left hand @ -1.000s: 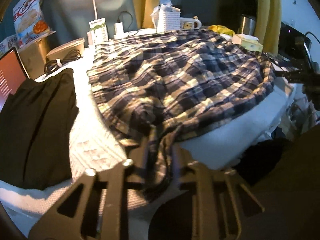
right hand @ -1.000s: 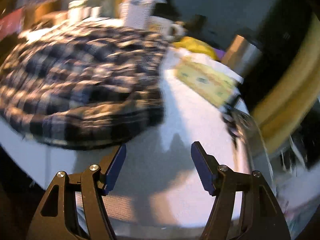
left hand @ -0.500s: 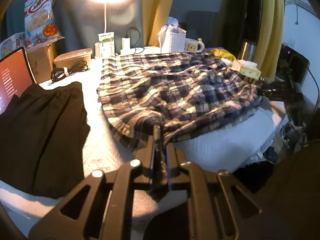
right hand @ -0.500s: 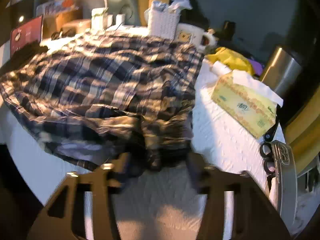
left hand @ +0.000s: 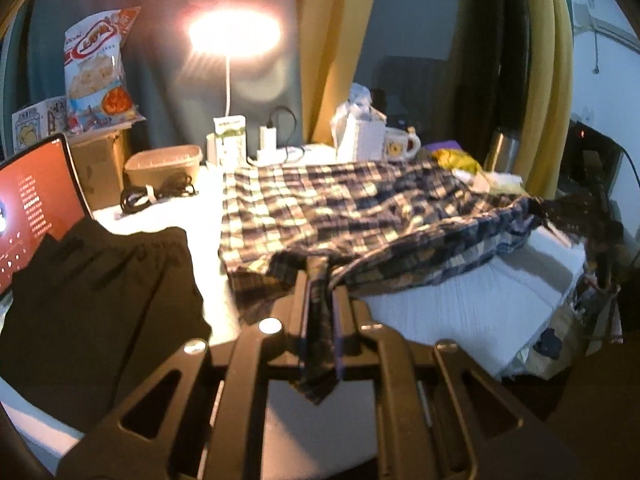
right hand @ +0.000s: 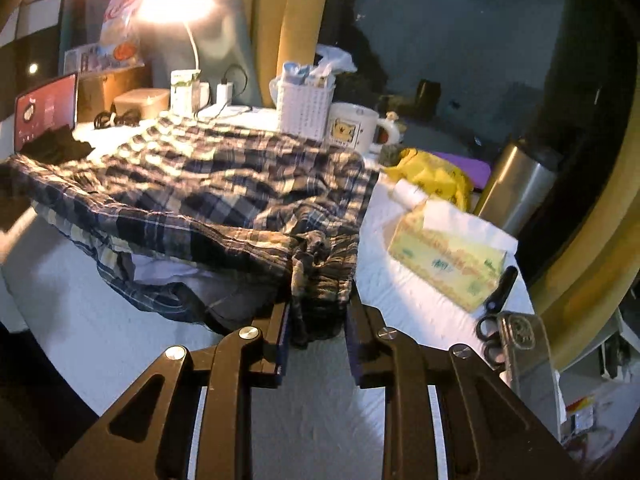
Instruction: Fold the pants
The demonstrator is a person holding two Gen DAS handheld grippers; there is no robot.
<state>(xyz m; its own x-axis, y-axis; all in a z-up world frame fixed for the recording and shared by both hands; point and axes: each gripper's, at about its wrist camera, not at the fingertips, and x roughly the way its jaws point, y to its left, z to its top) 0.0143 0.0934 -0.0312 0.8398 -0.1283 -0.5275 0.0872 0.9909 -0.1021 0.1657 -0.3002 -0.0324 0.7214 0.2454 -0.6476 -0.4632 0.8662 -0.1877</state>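
My left tool and right tool pinch the plaid pants; at 12 o'clock, dragged fabric could topple the mug.

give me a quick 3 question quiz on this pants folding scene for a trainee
1. True or false: the left tongs are shut on a thin pinch of the plaid pants.
2. What do the right tongs grip? A) tissue box B) bunched edge of the plaid pants C) mug
3. Fill in: the black garment lies beside the plaid pants, on the side of the ____ screen.

Key
1. True.
2. B. The tissue box and the mug stand untouched on the white cloth.
3. Red; the red screen stands behind the garment.
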